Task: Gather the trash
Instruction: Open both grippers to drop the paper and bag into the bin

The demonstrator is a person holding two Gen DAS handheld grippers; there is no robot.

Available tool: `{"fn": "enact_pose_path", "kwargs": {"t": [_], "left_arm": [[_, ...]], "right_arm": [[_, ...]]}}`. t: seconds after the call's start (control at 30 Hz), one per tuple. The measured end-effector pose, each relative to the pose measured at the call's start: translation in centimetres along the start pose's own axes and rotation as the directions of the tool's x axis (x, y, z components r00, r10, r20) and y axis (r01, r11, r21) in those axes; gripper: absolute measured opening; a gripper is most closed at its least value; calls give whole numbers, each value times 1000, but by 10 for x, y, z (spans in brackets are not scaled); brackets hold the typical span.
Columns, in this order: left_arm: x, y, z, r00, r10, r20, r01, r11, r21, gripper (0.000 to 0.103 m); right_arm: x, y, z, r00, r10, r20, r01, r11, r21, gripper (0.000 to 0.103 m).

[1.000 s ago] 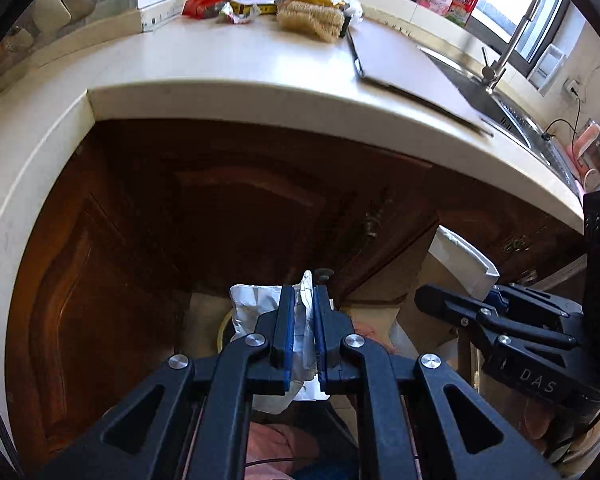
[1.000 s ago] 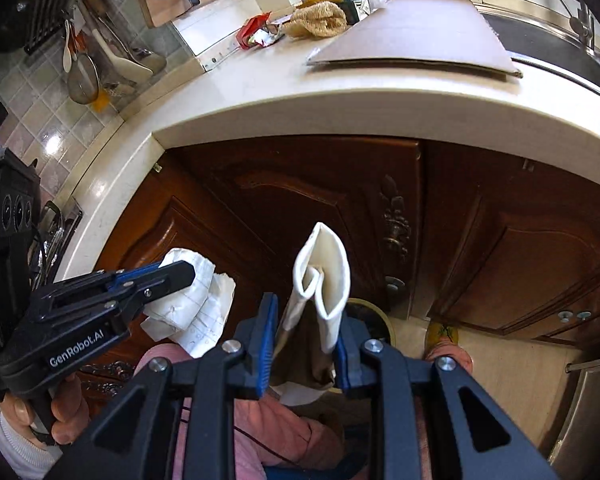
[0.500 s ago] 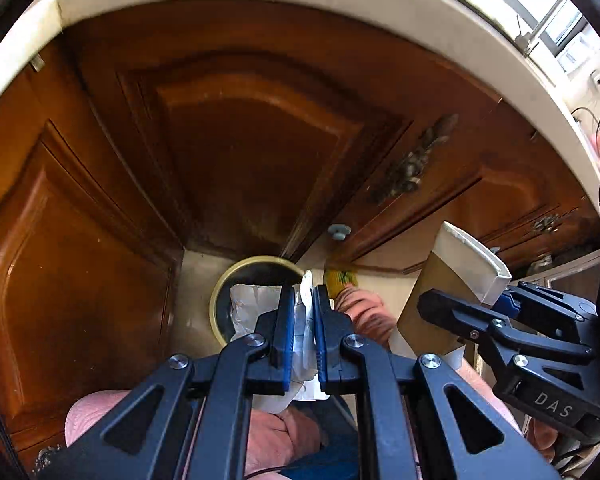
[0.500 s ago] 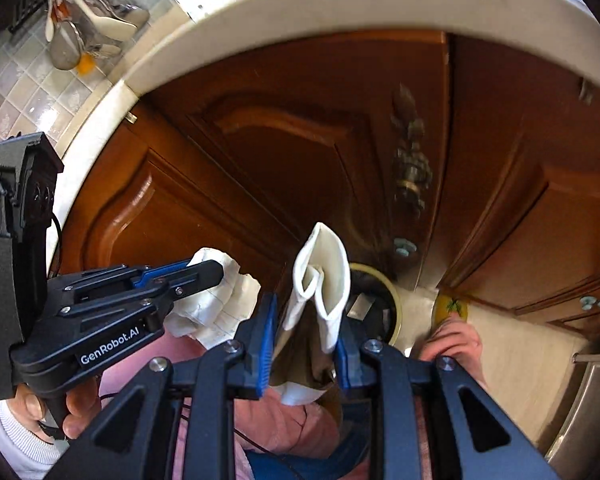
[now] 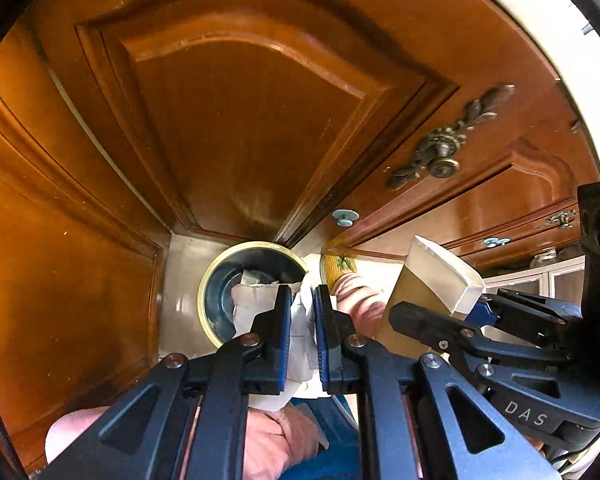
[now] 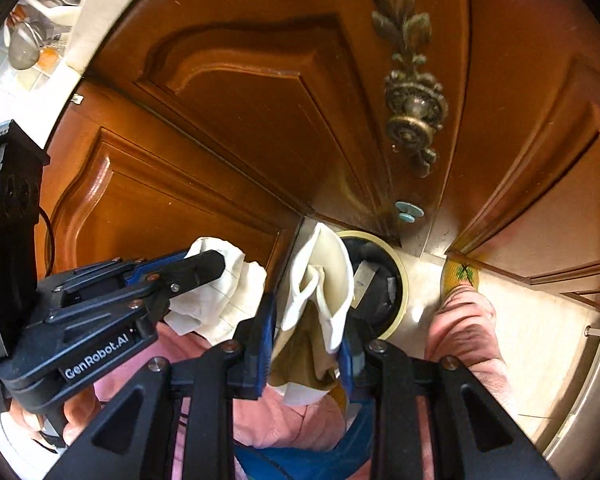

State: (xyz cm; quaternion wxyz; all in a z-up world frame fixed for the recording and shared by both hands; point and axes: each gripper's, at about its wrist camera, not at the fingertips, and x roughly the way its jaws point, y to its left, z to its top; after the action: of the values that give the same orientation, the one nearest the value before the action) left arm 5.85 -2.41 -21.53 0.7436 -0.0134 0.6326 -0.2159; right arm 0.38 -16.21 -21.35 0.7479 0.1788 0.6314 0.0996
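Observation:
My left gripper (image 5: 301, 300) is shut on a crumpled white paper towel (image 5: 300, 332) and holds it above a round trash bin (image 5: 220, 280) with a cream rim and dark inside; paper scraps lie in the bin. My right gripper (image 6: 306, 320) is shut on a squashed paper cup (image 6: 320, 276), brown outside and white inside, just left of the same bin (image 6: 392, 280). In the left wrist view the cup (image 5: 432, 280) and right gripper (image 5: 440, 320) are to the right. In the right wrist view the left gripper (image 6: 204, 264) and towel (image 6: 232, 300) are to the left.
Brown wooden cabinet doors (image 5: 240, 120) with ornate brass handles (image 5: 444, 160) stand behind the bin. The person's pink trouser legs (image 6: 460, 320) and a yellow slipper (image 5: 340, 268) are right of the bin on a light tiled floor (image 6: 420, 264). The counter edge (image 5: 588, 60) arcs overhead.
Both grippers have come down from counter height and tilted toward the floor. The bin now sits right under them. The towel and the cup are still held.

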Motion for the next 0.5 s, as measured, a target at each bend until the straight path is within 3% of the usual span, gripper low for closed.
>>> {"fn": "enact_pose_path", "kwargs": {"t": [0.23, 0.4, 0.5], "left_arm": [[20, 7, 11, 1000, 3, -18, -3, 1000, 2, 9], [21, 13, 16, 999, 13, -30, -13, 1000, -5, 21], [19, 17, 14, 999, 26, -36, -26, 1000, 1, 23]], "right_arm": [[22, 3, 13, 999, -6, -34, 6, 1000, -12, 30], [35, 5, 19, 997, -13, -72, 12, 1000, -13, 30], [40, 5, 20, 996, -21, -86, 20, 1000, -6, 38]]}}
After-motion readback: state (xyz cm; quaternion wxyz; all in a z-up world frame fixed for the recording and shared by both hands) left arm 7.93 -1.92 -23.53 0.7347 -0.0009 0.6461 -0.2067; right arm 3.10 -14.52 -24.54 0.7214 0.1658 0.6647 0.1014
